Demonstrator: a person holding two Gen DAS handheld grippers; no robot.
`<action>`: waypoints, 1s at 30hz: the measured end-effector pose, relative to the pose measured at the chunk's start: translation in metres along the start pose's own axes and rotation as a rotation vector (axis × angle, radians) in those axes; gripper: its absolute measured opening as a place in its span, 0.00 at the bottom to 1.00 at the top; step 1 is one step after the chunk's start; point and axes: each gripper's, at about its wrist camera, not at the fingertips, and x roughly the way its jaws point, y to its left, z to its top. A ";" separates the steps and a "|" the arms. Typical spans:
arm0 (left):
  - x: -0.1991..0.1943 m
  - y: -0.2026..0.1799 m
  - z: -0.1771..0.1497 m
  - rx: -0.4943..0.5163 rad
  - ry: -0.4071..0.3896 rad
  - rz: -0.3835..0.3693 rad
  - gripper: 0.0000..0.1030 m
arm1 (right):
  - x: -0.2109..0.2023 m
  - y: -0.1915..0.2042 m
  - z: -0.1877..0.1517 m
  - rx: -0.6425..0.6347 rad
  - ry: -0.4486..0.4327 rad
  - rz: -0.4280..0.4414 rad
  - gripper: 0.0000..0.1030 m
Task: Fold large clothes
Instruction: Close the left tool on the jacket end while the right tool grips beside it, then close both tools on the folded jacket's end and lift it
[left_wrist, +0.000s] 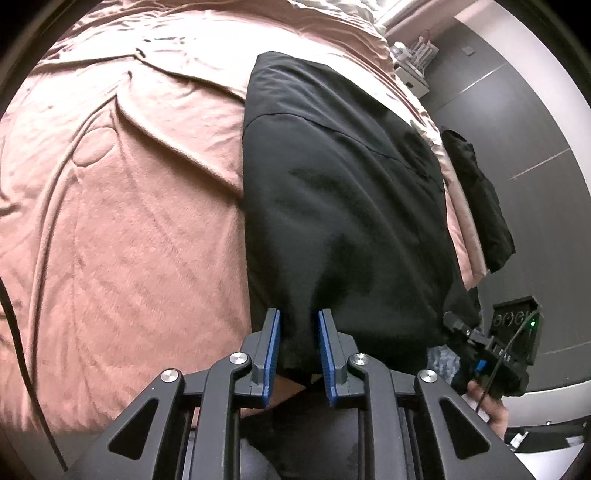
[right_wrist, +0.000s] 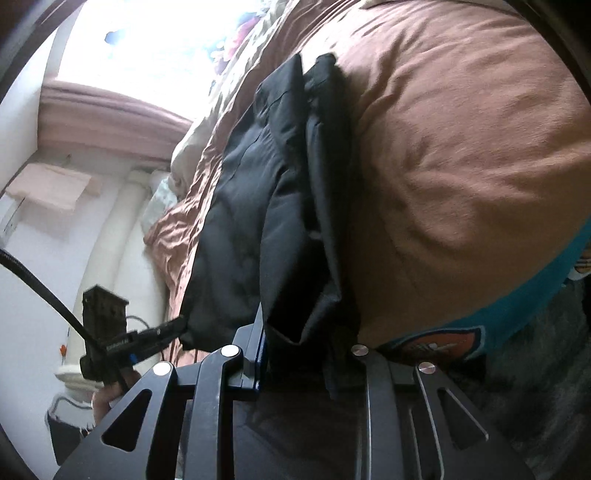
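Observation:
A large black garment (left_wrist: 343, 192) lies lengthwise on the pink bed cover (left_wrist: 129, 221). My left gripper (left_wrist: 298, 325) is shut on its near edge, with black cloth bunched between the blue pads (left_wrist: 271, 343). In the right wrist view the same garment (right_wrist: 258, 221) lies in folded layers, and my right gripper (right_wrist: 295, 343) is shut on its near end; cloth hides the right finger, only the left blue pad (right_wrist: 260, 354) shows. Each gripper shows in the other's view: the right one (left_wrist: 480, 354) at lower right, the left one (right_wrist: 110, 343) at lower left.
A dark piece of cloth (left_wrist: 480, 206) hangs over the bed's right edge. Grey floor (left_wrist: 517, 110) lies beyond it, with a small white cabinet (left_wrist: 413, 70) at the far end. A cream pillow (right_wrist: 192, 147) and a bright window (right_wrist: 147, 48) are at the bed's far side.

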 end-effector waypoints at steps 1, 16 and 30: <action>0.000 -0.001 0.000 -0.002 0.002 0.000 0.22 | -0.003 -0.001 0.002 0.003 -0.011 0.000 0.21; -0.006 -0.006 0.032 -0.041 -0.039 0.002 0.57 | -0.029 0.001 0.049 -0.064 -0.048 -0.022 0.72; 0.038 0.025 0.124 -0.038 -0.052 -0.032 0.57 | 0.059 0.002 0.149 -0.109 0.058 -0.056 0.72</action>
